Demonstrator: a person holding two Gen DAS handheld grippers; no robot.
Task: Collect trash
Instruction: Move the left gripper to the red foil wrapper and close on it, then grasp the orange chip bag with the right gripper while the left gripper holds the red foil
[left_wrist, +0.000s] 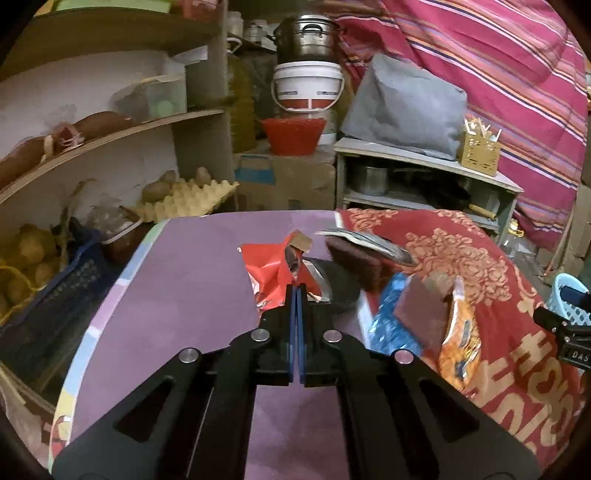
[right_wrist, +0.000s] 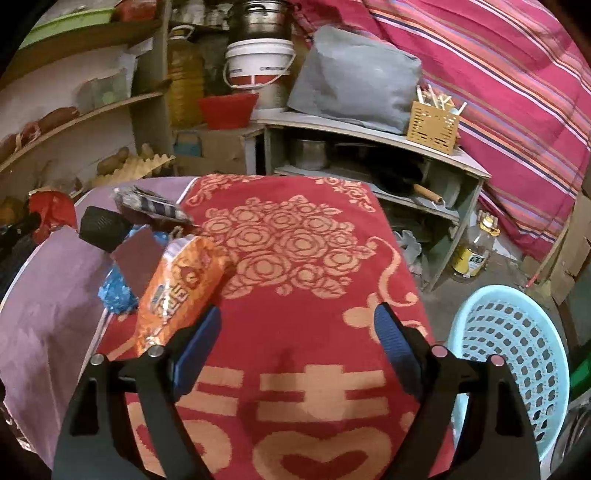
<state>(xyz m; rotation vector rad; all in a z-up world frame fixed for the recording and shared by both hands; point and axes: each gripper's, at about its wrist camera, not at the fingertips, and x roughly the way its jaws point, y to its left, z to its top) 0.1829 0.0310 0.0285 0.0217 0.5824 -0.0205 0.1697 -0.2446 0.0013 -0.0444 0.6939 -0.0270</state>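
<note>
My left gripper (left_wrist: 296, 291) is shut, its blue pads pressed together on the near edge of a crumpled red wrapper (left_wrist: 271, 271) over the purple tabletop (left_wrist: 177, 314). To its right lie more scraps: a dark brown pad (left_wrist: 351, 258), a silvery wrapper (left_wrist: 369, 240), a blue wrapper (left_wrist: 391, 325) and an orange snack bag (left_wrist: 461, 343). My right gripper (right_wrist: 299, 321) hangs open above the red rose-patterned cloth (right_wrist: 295, 251), with nothing between its fingers. The orange snack bag (right_wrist: 181, 288) lies just left of its left finger.
A light blue perforated basket (right_wrist: 517, 362) stands on the floor to the right of the table. Behind are wooden shelves (left_wrist: 110, 129) with potatoes and an egg tray, a white bucket (left_wrist: 308, 86), a grey low shelf (right_wrist: 369, 133) and a striped pink curtain (right_wrist: 498, 92).
</note>
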